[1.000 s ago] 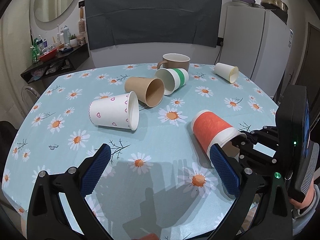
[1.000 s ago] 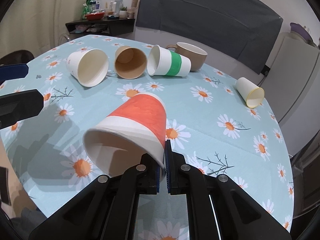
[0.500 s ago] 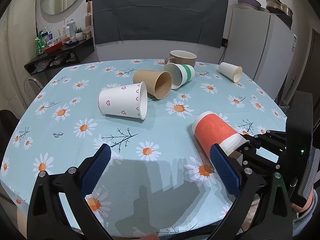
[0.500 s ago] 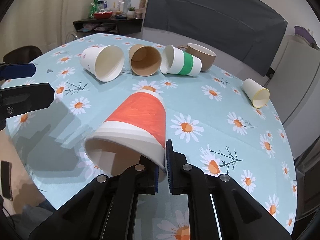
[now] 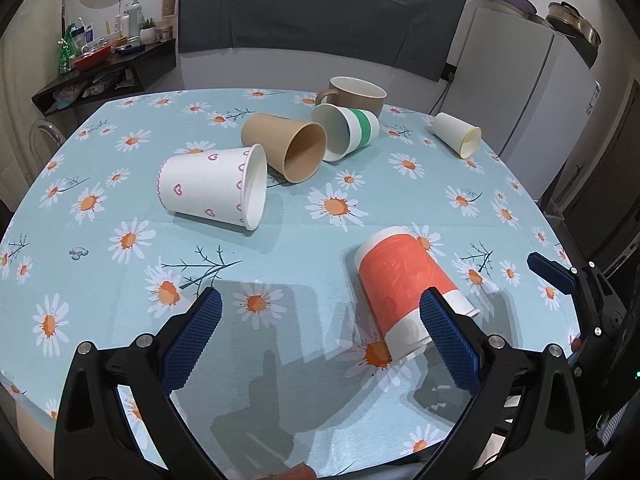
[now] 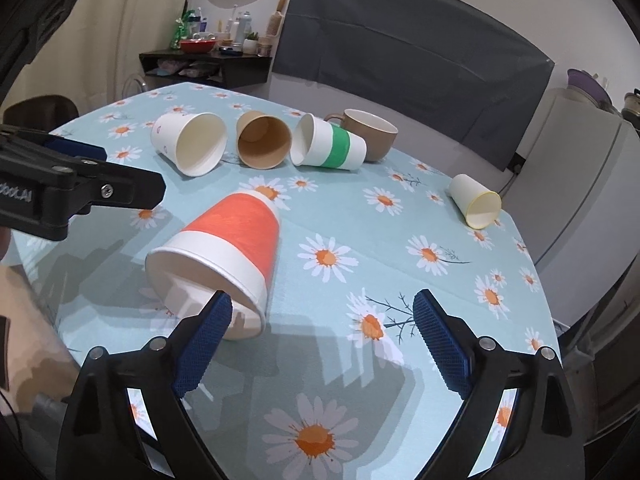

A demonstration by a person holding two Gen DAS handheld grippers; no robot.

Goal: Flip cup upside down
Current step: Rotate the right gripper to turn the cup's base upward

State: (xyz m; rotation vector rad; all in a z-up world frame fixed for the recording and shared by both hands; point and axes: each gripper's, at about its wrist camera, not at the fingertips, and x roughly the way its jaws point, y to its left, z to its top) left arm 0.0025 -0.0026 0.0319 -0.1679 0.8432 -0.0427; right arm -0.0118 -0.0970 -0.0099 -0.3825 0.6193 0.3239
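Observation:
An orange and white paper cup (image 5: 404, 288) lies on its side near the table's front right, its mouth toward the near edge. It also shows in the right wrist view (image 6: 224, 256). My right gripper (image 6: 320, 336) is open and empty; its left fingertip sits at the cup's rim, and part of it shows in the left wrist view (image 5: 560, 280). My left gripper (image 5: 320, 332) is open and empty, just left of the cup, with its right pad in front of the cup's rim.
On the daisy tablecloth (image 5: 100, 280) lie a white cup with hearts (image 5: 212, 188), a brown cup (image 5: 288, 146), a green-banded cup (image 5: 348, 132) and a small white cup (image 5: 458, 138). A brown mug (image 5: 354, 94) stands behind. A fridge (image 5: 532, 92) is at right.
My right gripper has opened and let go of the orange cup's rim. The cup now lies free on the table. Both grippers have drawn back a little.

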